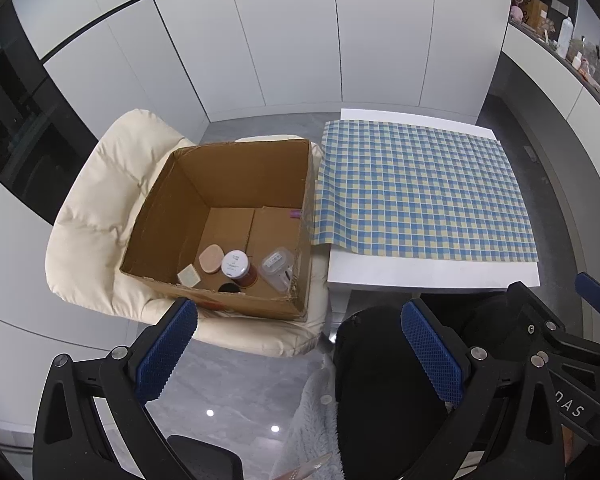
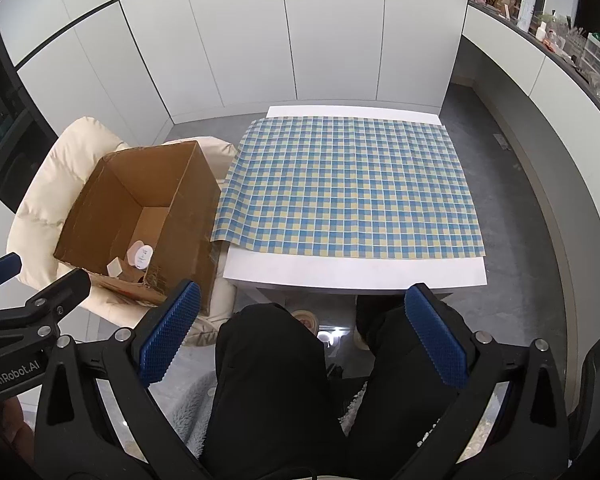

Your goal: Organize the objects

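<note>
We held both grippers above our lap, short of the table (image 2: 352,276), and neither one carried anything. The left gripper (image 1: 300,354) had its jaws wide apart, with the blue pads (image 1: 166,350) facing each other across bare floor and a dark-trousered knee. The right gripper (image 2: 304,336) likewise had its jaws spread open over our legs (image 2: 272,380).

Ahead of the left jaws and slightly to their left sat the cardboard box (image 1: 172,204), open-topped, resting on a cream cushioned chair (image 1: 96,208). On the box floor, near its closest wall, lay the collected things: a white-lidded jar (image 1: 236,264) with a reddish body, a pinkish oval puff (image 1: 211,258) touching it on the left, a small pale square item (image 1: 189,275) just beside that, and a clear plastic container (image 1: 277,266) on the right. A dark round shape lay at the wall's foot, perhaps a lid; we could not tell.

Straight ahead of the right jaws stood the table, covered by a blue and yellow checked cloth (image 2: 348,184) whose left edge touched the box.
</note>
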A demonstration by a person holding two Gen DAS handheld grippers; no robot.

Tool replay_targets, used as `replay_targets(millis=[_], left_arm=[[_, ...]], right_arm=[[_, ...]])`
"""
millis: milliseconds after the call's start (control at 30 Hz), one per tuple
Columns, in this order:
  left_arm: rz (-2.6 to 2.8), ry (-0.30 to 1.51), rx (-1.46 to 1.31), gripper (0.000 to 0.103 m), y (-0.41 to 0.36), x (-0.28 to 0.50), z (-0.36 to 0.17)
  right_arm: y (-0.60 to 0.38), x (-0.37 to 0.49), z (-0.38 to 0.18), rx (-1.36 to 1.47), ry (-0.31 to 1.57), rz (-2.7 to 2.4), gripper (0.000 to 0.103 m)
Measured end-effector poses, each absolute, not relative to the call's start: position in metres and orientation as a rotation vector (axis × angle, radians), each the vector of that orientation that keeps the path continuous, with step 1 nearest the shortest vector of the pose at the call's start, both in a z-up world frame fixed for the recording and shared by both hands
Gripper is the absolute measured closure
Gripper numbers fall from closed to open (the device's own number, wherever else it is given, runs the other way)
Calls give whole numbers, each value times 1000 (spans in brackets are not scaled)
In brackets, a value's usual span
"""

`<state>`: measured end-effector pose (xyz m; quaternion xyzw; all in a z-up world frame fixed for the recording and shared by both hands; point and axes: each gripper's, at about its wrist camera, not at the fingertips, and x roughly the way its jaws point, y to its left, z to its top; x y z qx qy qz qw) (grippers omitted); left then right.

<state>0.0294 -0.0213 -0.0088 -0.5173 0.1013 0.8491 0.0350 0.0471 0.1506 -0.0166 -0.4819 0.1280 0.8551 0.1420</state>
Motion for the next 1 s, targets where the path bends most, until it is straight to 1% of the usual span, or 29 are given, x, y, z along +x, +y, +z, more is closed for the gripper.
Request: replay_targets(millis=[1000], left_arm=[[2567,285,-1593,1,-17,30,-12]], right_arm=[[154,50,-22,-1411,389,2455,0]])
